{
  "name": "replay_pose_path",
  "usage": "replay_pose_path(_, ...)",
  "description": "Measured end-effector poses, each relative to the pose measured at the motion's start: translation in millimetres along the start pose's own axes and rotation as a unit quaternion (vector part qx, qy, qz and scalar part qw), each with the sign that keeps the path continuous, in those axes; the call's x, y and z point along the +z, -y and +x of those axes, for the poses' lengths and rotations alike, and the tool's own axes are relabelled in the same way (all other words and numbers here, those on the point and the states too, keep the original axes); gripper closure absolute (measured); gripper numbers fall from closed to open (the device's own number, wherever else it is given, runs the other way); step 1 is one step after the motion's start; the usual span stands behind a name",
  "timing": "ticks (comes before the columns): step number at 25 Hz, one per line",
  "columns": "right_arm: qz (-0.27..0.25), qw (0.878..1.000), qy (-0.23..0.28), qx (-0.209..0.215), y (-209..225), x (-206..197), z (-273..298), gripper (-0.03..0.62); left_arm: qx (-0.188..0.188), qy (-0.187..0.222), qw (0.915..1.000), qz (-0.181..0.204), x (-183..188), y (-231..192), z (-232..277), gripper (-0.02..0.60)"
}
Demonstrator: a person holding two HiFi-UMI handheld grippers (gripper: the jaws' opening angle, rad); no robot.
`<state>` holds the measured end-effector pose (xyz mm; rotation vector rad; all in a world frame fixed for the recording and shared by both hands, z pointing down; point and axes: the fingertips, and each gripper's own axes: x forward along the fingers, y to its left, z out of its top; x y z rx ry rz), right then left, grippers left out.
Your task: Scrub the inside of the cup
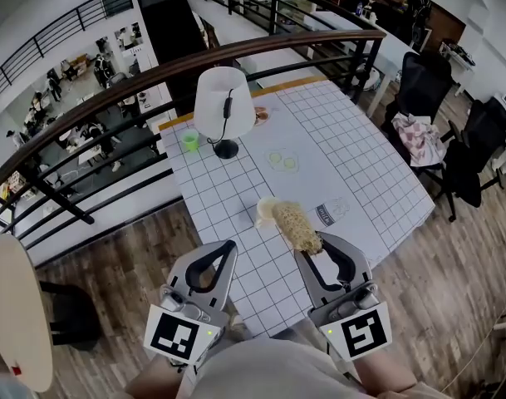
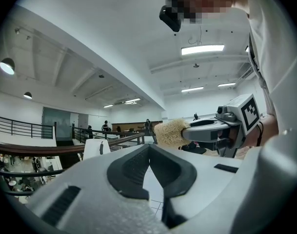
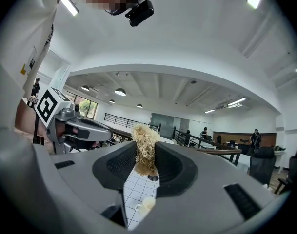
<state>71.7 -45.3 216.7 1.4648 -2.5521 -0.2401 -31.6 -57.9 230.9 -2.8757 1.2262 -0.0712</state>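
Working over the gridded surface [image 1: 236, 181], free your left gripper [image 1: 229, 246] first: its fingers are pressed together on nothing, and the cup will likely slide unless you steady it. Your right gripper [image 1: 312, 246] has its fingers clamped on the loofah scrubber [image 1: 296, 225]; keep that hold firm. Aim straight down into the cream cup [image 1: 263, 213], which sits on the surface just beyond the scrubber's tip.

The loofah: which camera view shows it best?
The head view: the loofah shows along its whole length, sticking out of the right gripper. The right gripper view shows it end-on, clamped between the jaws. The left gripper view shows it small, from the side.
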Motion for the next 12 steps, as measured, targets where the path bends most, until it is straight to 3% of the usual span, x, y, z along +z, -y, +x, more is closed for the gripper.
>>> replay_pose_path(12,-0.002,1.0,-0.003,0.006,-10,-4,-24,0.48,-0.004,-0.003,1.0,0.006,-4,27,-15,0.568)
